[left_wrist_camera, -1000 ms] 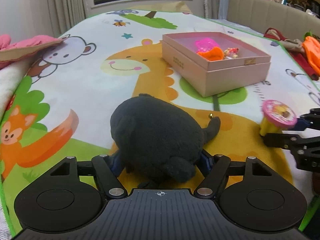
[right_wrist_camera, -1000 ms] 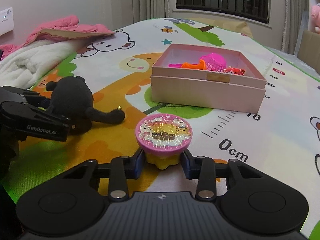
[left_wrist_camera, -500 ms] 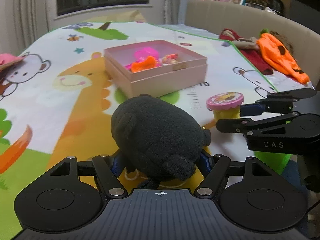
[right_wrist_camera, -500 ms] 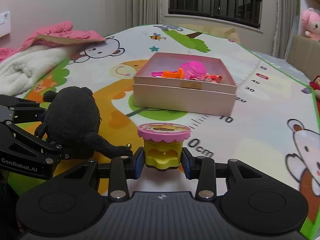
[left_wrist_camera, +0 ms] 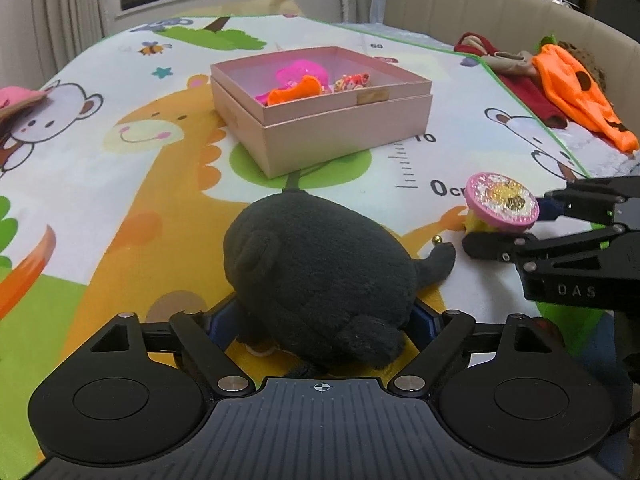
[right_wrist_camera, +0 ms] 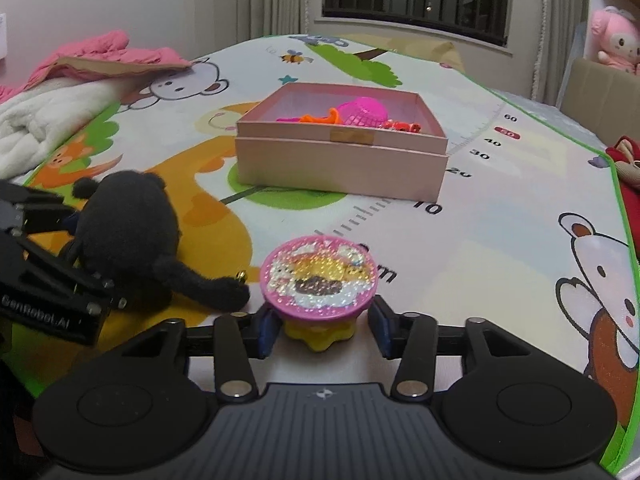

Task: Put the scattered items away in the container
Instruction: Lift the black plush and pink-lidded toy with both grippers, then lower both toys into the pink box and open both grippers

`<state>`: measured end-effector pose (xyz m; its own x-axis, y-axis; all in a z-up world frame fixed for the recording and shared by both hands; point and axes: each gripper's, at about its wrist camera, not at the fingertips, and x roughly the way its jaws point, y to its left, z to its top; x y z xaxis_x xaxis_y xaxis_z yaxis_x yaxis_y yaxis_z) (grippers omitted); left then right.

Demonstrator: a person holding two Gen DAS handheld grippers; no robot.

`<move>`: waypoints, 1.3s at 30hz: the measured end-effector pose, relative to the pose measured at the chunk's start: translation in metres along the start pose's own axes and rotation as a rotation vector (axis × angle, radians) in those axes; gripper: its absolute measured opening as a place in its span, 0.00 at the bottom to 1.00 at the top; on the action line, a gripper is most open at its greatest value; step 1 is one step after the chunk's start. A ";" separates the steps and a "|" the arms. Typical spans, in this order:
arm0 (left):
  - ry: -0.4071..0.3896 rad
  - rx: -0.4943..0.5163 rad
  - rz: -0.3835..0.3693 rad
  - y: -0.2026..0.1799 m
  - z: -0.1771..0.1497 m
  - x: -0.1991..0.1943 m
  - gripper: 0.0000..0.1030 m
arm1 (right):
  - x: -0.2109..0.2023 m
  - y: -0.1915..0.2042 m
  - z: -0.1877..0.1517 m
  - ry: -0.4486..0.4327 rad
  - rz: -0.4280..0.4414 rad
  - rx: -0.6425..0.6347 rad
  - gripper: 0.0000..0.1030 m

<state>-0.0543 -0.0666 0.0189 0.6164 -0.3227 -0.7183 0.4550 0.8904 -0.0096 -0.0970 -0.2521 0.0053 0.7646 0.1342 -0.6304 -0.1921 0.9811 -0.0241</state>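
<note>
— While both tongs are busy, which way does the black plush toy [left_wrist_camera: 320,276] point?

— Its long axis runs away from the left tongs [left_wrist_camera: 322,320] toward the pink box [left_wrist_camera: 320,120]. One rounded ear faces left in the left wrist view, and a thin limb with a tiny gold bead at its tip sticks out to the right, toward the cupcake toy [left_wrist_camera: 500,206].

— And how does it sit in the left tongs?

— Its near end is wedged between the two fingers, which press in on its flanks, so the left tongs are pinching it. The right wrist view shows the plush toy [right_wrist_camera: 128,232] with those left tongs [right_wrist_camera: 76,248] clasped about it, low over the play mat [right_wrist_camera: 500,220]; whether it touches the mat I cannot tell.

— What about the cupcake toy?

— It stands nearly upright, its round pink glitter top tipped slightly toward the right wrist camera, yellow base below. The right tongs [right_wrist_camera: 322,334] flank the base: the left finger pad [right_wrist_camera: 266,330] looks to be against it, the right finger pad [right_wrist_camera: 380,330] shows a slim gap, so I cannot tell if the grip is firm.

— Where do the two toys lie relative to each other?

— Just beside; the plush limb's tip ends close to the cupcake toy [right_wrist_camera: 318,280], barely apart.

— And the box?

— The pink box [right_wrist_camera: 340,164] sits open, well beyond both toys on the play mat, already holding a pink basket [right_wrist_camera: 362,110], an orange piece [right_wrist_camera: 320,118] and a small red toy [right_wrist_camera: 400,126].
</note>
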 end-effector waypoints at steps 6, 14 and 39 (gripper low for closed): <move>0.002 0.004 0.012 -0.002 0.003 0.003 0.84 | 0.003 -0.001 0.003 -0.016 0.014 0.003 0.43; -0.015 0.042 -0.007 -0.010 0.009 0.004 0.78 | 0.003 -0.005 0.007 -0.005 0.028 -0.008 0.39; -0.390 0.135 -0.029 0.014 0.189 0.061 0.92 | 0.058 -0.104 0.186 -0.249 0.135 0.300 0.45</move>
<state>0.1110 -0.1344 0.1066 0.7878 -0.4675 -0.4010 0.5398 0.8376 0.0839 0.0819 -0.3202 0.1157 0.8774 0.2581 -0.4044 -0.1412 0.9445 0.2965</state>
